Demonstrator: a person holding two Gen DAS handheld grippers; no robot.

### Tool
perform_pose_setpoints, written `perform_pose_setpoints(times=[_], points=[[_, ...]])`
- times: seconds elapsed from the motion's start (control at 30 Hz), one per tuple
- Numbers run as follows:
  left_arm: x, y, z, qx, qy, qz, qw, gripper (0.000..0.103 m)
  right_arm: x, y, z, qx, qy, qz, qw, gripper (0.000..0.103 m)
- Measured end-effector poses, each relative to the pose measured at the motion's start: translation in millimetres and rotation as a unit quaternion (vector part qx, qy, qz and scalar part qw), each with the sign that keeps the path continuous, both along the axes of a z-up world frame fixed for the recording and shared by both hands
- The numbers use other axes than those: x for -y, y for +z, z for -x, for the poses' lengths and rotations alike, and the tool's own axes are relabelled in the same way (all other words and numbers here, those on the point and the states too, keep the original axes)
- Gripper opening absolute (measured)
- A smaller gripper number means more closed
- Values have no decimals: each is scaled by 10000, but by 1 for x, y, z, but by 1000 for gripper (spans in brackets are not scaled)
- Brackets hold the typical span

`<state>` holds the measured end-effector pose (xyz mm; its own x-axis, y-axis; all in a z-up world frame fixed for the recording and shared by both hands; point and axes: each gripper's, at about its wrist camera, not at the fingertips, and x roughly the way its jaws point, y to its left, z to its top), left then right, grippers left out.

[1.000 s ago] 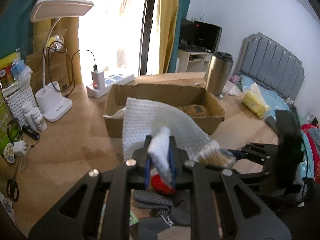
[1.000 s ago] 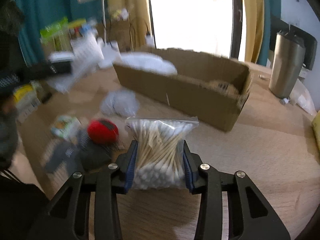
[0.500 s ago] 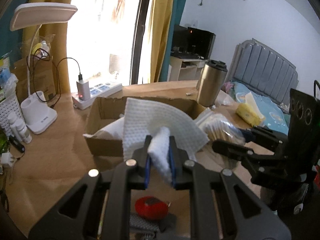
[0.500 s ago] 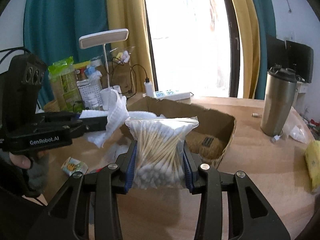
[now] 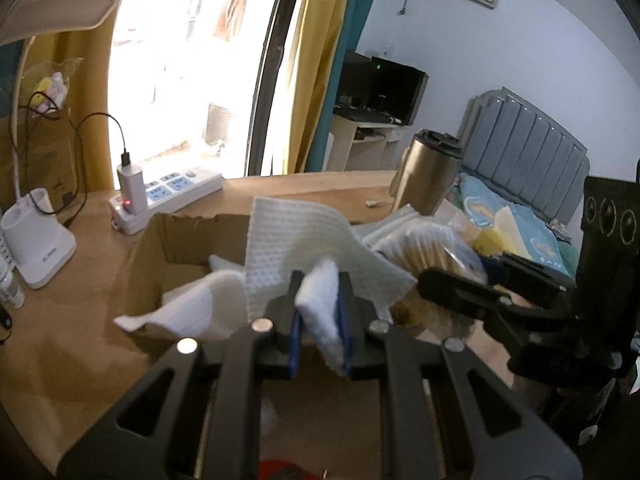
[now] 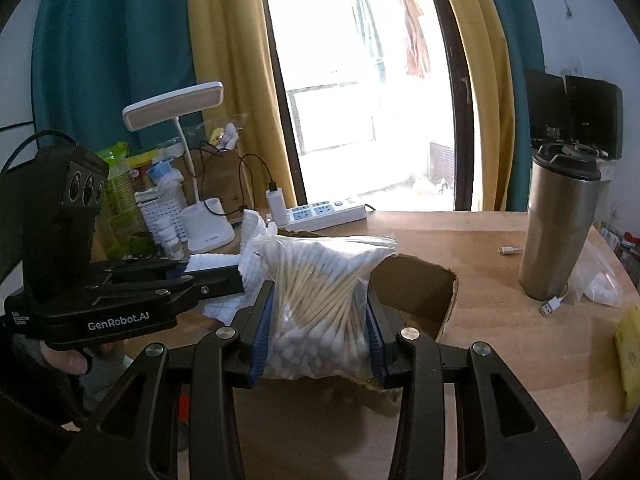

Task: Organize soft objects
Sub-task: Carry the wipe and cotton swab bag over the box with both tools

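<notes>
Both of your grippers have travelled from above the loose pile on the table to the cardboard box (image 5: 188,240), and the red ball and dark socks have nearly slipped out of view below. Nearest you, your left gripper (image 5: 320,320) is pinched on a folded white paper towel (image 5: 296,240), which fans out over the box's near wall. Your right gripper (image 6: 316,332) is clamped on a zip bag of cotton swabs (image 6: 320,280), held just beside the towel and over the box opening. Inside the box, white tissue sheets (image 5: 192,304) already lie, so some sorting looks done. Neither load is released yet, and items probably remain on the table behind you. Farther off stand the steel tumbler (image 6: 560,232) and power strip (image 5: 176,192).
</notes>
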<state>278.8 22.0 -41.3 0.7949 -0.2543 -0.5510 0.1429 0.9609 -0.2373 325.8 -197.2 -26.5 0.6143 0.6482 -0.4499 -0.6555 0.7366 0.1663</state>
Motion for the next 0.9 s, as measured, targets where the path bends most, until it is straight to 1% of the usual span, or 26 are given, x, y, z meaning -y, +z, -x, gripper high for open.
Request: perform_pose_setpoints(times=[0.23, 0.4, 0.57, 0.63, 0.7, 0.73, 0.77, 0.8, 0.83, 0.87, 0.9], points=[[6, -10, -27, -132, -56, 125, 9998, 16, 7, 4, -17, 41, -88, -52, 9999, 43], [15, -14, -42, -205, -87, 76, 9997, 17, 15, 1, -29, -32, -222, -56, 9997, 43], [22, -26, -56, -412, -70, 14, 9991, 18, 21, 0, -37, -88, -331, -72, 9994, 43], [24, -32, -63, -532, -82, -18, 9986, 21, 20, 0, -41, -117, -361, -55, 9993, 43], [28, -34, -68, -586, -93, -95, 9982, 27, 18, -1, -43, -114, -375, -23, 9992, 43], [28, -34, -70, -583, -88, -133, 9982, 33, 16, 0, -43, -101, -378, -20, 9992, 43], [29, -33, -70, -554, -65, -163, 9983, 51, 15, -1, -44, -101, -385, -20, 9992, 43], [28, -33, -71, -537, -59, -162, 9984, 62, 14, -1, -45, -104, -395, -23, 9992, 43], [27, -33, -72, -542, -63, -126, 9984, 77, 13, -1, -46, -110, -408, -29, 9991, 43], [25, -33, -73, -559, -69, -70, 9984, 79, 12, -1, -47, -118, -425, -30, 9990, 43], [22, -35, -74, -591, -66, 67, 9982, 79, 13, -1, -47, -117, -427, -32, 9990, 43]])
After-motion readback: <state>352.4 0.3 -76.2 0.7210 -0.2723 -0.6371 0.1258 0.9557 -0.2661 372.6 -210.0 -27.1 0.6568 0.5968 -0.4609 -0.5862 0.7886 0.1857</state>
